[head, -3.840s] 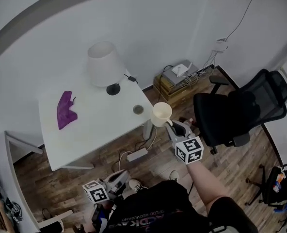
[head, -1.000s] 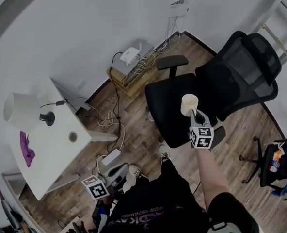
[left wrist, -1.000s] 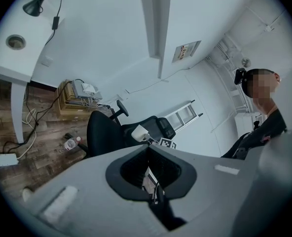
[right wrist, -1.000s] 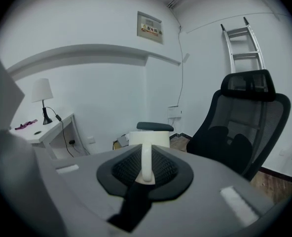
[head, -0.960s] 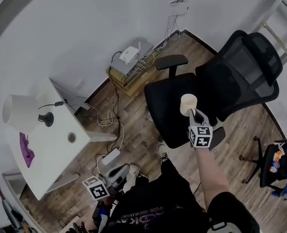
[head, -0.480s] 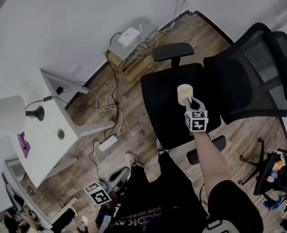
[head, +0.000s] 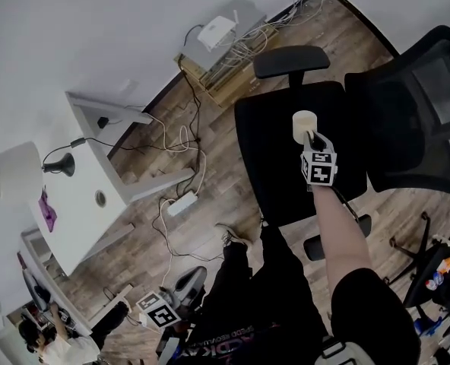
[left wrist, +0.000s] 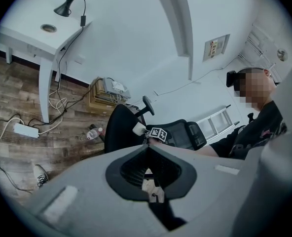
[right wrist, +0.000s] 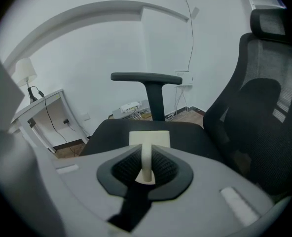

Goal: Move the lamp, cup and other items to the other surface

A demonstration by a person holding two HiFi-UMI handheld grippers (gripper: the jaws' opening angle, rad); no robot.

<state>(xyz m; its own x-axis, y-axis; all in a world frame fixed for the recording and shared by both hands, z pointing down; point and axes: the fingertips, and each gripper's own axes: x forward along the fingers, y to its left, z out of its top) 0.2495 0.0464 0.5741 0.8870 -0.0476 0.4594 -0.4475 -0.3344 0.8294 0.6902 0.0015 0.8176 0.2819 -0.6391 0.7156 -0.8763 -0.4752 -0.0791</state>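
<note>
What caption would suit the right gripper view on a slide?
Right gripper holding a cream cup in front of a black chair.

Cup (head: 305, 125) over chair seat (head: 270, 158) at R; lamp (head: 16, 172) on table (head: 73, 219) far L.

Wood floor (head: 232, 196), white wall (head: 73, 29), black chair (head: 274, 166), maybe ladder (left wrist: 218, 120).

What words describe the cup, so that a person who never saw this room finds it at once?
Find the black office chair, right of the white table. Over its seat the right gripper holds a small cream cup. It is the only cup in view, pale against the black seat.
</note>
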